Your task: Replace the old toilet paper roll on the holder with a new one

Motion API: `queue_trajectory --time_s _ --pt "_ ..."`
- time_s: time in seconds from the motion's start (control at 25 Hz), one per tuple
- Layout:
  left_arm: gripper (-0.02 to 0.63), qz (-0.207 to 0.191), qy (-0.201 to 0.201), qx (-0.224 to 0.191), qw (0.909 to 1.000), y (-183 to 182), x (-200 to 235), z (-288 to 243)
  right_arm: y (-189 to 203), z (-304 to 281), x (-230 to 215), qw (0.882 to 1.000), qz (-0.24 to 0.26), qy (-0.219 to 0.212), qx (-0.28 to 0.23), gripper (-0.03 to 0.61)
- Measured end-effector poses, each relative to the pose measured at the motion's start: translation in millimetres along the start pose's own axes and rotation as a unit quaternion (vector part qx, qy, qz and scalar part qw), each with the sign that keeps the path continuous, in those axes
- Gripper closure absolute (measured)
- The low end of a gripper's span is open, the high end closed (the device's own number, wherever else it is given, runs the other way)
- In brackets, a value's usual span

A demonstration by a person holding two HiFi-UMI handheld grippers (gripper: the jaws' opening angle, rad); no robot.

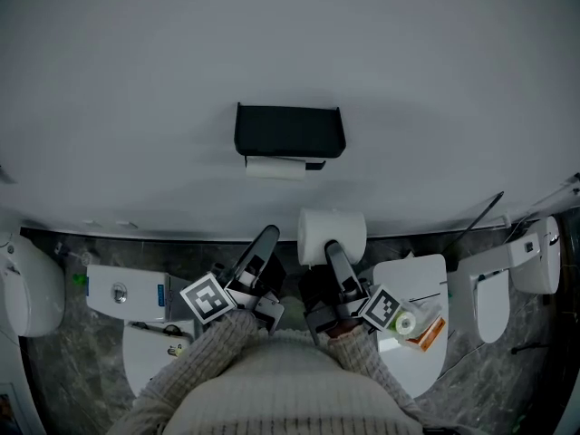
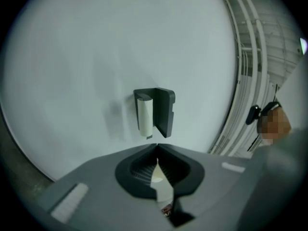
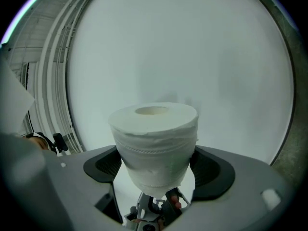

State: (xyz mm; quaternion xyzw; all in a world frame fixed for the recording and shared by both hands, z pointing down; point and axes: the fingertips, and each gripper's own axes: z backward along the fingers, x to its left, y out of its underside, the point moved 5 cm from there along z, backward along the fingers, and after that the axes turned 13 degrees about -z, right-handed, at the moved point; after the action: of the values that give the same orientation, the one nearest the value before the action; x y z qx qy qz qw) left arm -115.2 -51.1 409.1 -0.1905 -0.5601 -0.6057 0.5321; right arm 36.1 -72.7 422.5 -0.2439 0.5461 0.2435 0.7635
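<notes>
**New roll gripped on the right, old roll on the holder**

In the head view, the left gripper (image 1: pixel 266 236) points up toward the pale wall (image 1: pixel 136 80). Its own view shows the jaws closed together with nothing between them. Beyond their tips in that view hangs the black holder (image 2: pixel 163 110), seen turned sideways, with the old toilet paper roll (image 2: pixel 145 114) – slim and white – tucked against it. In the head view the holder sits on the wall above and between the two grippers, well apart from both, with the old roll showing just under its cover.

To the right, the right gripper (image 1: pixel 333 248) is clamped on the new toilet paper roll (image 1: pixel 332 233). Its view shows a full, fat roll pinched at its lower end between the dark pads, with the core hole facing up – the roll stands below the holder and slightly right of it.
</notes>
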Motion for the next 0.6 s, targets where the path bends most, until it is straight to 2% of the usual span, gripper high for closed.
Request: queue_trajectory --time_s 0.32,0.6 --pt "0.609 -0.025 0.0 -0.024 0.9994 -16 -7 -20 -6 -18 13 0.999 0.001 -0.004 0.043 0.14" --pt "0.607 -0.009 0.0 -0.042 0.9991 -22 -1 -32 -17 -25 5 0.999 -0.022 0.007 0.043 0.14"
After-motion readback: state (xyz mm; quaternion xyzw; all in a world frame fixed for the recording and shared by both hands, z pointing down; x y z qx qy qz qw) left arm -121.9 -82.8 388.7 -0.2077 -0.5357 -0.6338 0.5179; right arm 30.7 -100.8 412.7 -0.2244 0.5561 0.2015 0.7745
